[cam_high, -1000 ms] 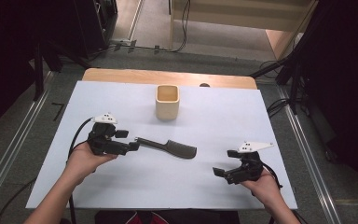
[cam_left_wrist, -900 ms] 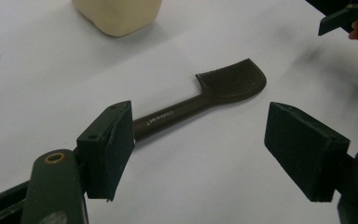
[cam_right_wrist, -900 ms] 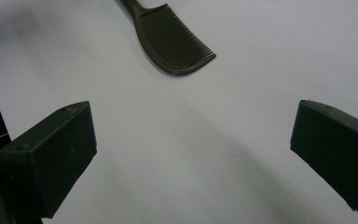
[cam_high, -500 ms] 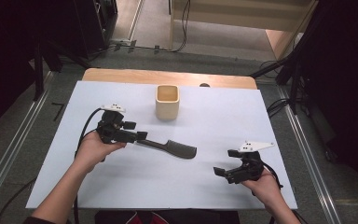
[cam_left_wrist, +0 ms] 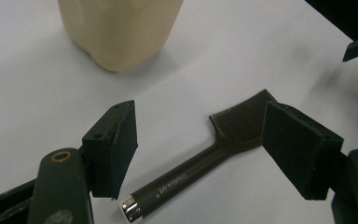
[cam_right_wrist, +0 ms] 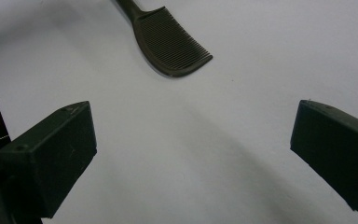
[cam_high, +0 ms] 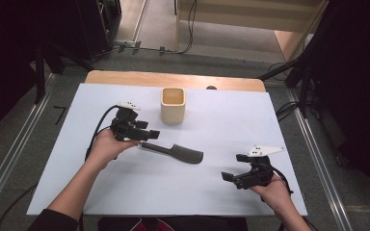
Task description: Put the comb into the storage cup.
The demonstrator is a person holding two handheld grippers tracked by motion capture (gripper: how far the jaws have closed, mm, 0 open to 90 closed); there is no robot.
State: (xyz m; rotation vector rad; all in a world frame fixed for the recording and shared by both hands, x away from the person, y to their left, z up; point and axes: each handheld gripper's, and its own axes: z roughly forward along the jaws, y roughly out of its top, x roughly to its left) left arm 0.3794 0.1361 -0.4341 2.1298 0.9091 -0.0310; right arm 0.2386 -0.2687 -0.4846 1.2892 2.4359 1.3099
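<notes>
On the white table [cam_high: 279,125], the left gripper [cam_high: 150,135] stands with its jaws wide apart, nothing pinched, right at the handle end of the dark comb [cam_high: 173,151]; in the left gripper view the handle [cam_left_wrist: 177,179] lies between the pads, untouched. A beige cup [cam_high: 173,104] stands just behind. The comb lies flat near the middle. Well apart, the right gripper [cam_high: 227,176] hovers with jaws spread, empty.
</notes>
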